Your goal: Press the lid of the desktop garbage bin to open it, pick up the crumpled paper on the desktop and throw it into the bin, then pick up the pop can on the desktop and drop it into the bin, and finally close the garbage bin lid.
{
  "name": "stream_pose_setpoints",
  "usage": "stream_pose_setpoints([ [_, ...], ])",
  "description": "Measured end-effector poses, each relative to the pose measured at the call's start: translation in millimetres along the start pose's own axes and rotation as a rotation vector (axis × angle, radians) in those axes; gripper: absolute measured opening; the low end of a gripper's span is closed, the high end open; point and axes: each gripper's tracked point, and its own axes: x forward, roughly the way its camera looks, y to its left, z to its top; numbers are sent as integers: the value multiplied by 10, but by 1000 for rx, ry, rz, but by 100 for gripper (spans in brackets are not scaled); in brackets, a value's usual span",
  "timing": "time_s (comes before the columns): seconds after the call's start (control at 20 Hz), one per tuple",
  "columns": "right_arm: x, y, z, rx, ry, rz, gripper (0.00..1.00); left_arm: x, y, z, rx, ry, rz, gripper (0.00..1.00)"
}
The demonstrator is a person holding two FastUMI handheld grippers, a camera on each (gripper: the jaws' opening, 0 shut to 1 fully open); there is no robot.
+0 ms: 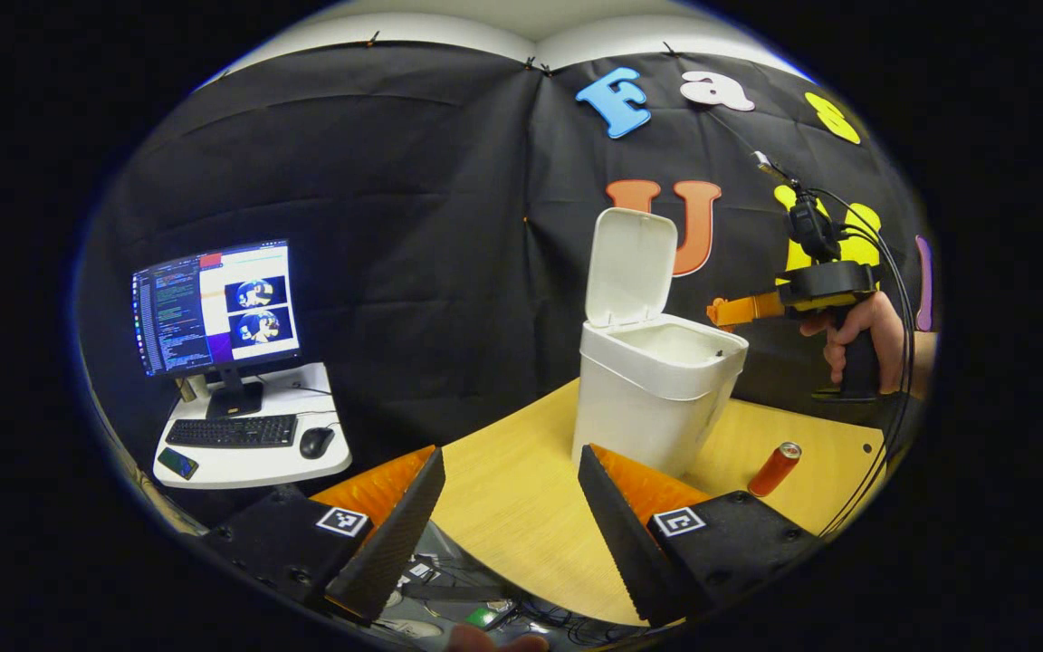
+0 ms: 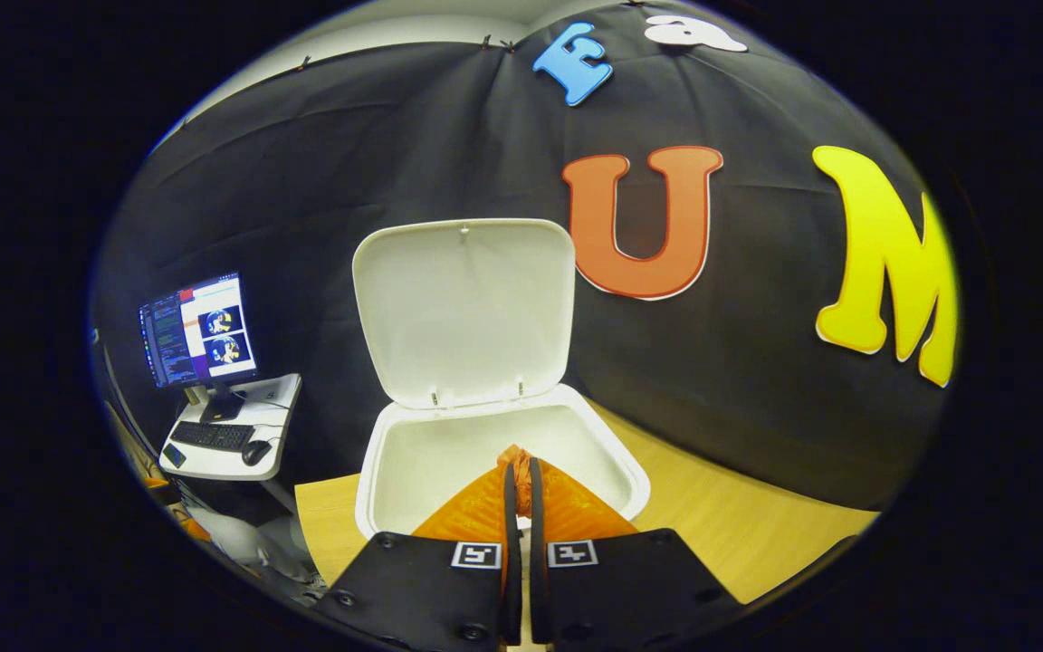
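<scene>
While the bin's (image 1: 657,398) inside is being shown from above in the right gripper view, its bottom is being hidden behind the right gripper's (image 2: 518,471) closed fingers, so whether crumpled paper is lying in there cannot be told. The bin is standing on the wooden table (image 1: 503,498) with its lid (image 1: 630,264) being held upright at the far rim. Above the bin's right rim, the right gripper (image 1: 717,312) is being held level by a hand (image 1: 861,340), fingers together with nothing visibly gripped. Right of the bin's base, the pop can (image 1: 775,468) is lying on its side, its long axis slanting away with the top end farther off. Near the bin's front, the left gripper (image 1: 512,516) is being held wide open and empty.
</scene>
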Motion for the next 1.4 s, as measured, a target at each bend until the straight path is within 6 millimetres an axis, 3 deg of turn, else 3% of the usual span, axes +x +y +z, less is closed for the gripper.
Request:
stream_pose_setpoints([
  [0.15, 119, 47, -71, -1, 21, 5, 12, 9, 113, -52, -9, 11, 27, 98],
  [0.35, 212, 24, -196, -6, 58, -12, 21, 29, 107, -69, -15, 12, 20, 98],
  [0.4, 222, 1, -215, -10, 65, -19, 30, 35, 83, -68, -11, 12, 14, 98],
  [0.55, 214, -25, -218, 2, 64, -20, 40, 72, 31, -49, 0, 10, -8, 98],
  [0.6, 203, -37, -211, 0, 61, -21, 49, 83, 0, -51, 0, 11, -16, 98],
  [0.75, 77, -72, -129, 8, 29, -21, 65, 141, -121, -22, 8, 4, -49, 98],
  [0.85, -78, -90, -15, 31, -19, -10, 64, 178, -286, 26, 20, -9, -91, 98],
  [0.9, -182, -128, 34, 44, -41, -11, 70, 195, -364, 53, 31, -18, -110, 98],
  [1.05, -507, -319, 141, 78, -114, -40, 74, 251, -680, 133, 60, -45, -184, 98],
  [1.25, -996, -669, 175, 68, -202, -134, 79, 238, -1244, 232, 126, -91, -319, 98],
  [1.4, -1473, -934, 137, 77, -251, -208, 80, 178, -1696, 268, 168, -122, -424, 98],
])
